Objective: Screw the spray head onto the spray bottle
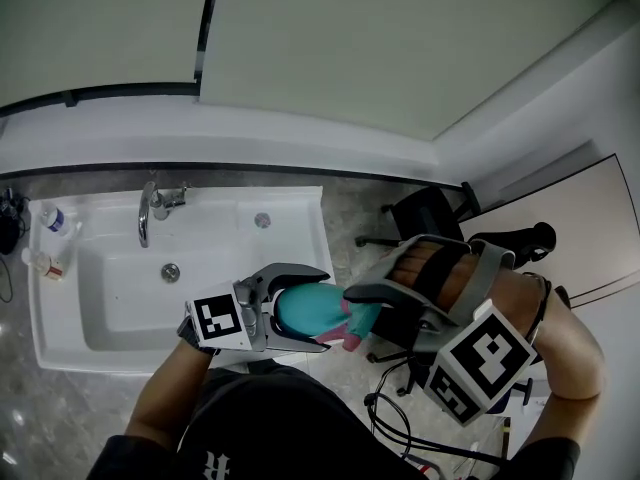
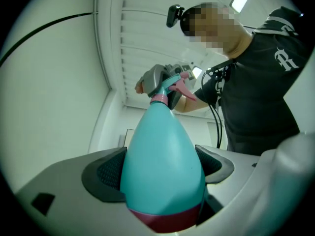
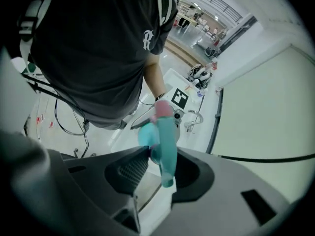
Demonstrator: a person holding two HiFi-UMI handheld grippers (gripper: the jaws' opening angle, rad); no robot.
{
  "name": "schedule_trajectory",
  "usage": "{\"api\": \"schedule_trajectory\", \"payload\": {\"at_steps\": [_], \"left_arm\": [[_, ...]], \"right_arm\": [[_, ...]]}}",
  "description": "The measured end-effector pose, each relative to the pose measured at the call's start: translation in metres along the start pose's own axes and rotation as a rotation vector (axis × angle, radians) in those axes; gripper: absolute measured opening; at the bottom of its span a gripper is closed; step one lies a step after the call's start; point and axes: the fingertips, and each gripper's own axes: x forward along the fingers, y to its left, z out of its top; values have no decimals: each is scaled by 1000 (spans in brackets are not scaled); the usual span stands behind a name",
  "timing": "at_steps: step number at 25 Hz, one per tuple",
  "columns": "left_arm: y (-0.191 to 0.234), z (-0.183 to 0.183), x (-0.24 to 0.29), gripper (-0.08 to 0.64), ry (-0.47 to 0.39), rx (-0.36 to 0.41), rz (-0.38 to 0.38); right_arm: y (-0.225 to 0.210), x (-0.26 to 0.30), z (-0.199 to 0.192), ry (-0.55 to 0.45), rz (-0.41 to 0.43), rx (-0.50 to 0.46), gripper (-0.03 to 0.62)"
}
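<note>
A teal spray bottle [image 1: 303, 308] with a pink base is held sideways at chest height, over the front edge of the sink. My left gripper [image 1: 322, 310] is shut on its wide body [image 2: 162, 166], one pad on each side. The teal spray head [image 1: 362, 316] with its pink trigger and collar sits at the bottle's neck [image 2: 170, 85]. My right gripper [image 1: 375, 313] points steeply down and is closed round that spray head [image 3: 165, 146], which lies between its two pads. The joint between the head and the bottle's neck is hidden.
A white sink [image 1: 60, 338] with a chrome faucet [image 1: 150, 208] lies below at the left. Two small bottles [image 1: 52, 220] stand on its left edge. A black office chair [image 1: 430, 213] and loose cables [image 1: 390, 418] are on the floor to the right.
</note>
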Motion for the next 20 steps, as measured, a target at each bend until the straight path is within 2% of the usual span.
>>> {"api": "schedule_trajectory", "payload": {"at_steps": [2,4,8,11,13,16,20], "left_arm": [[2,1,-2,425,3,6,2],[4,1,-4,425,7,19,18],[16,5,-5,425,18,39,129],[28,5,-3,425,67,88,242],[32,5,-4,425,71,110,294],[36,3,-3,425,53,93,329],[40,4,-7,425,22,74,346]], "right_arm": [[0,1,0,-21,11,54,140],[-2,2,-2,-53,15,154,138],[-18,0,-15,-101,16,495,137],[-25,2,-27,-93,53,761,137],[-29,5,-32,-96,87,903,137],[-31,12,-39,-79,114,1046,137],[-32,16,-45,-65,112,1162,138]]}}
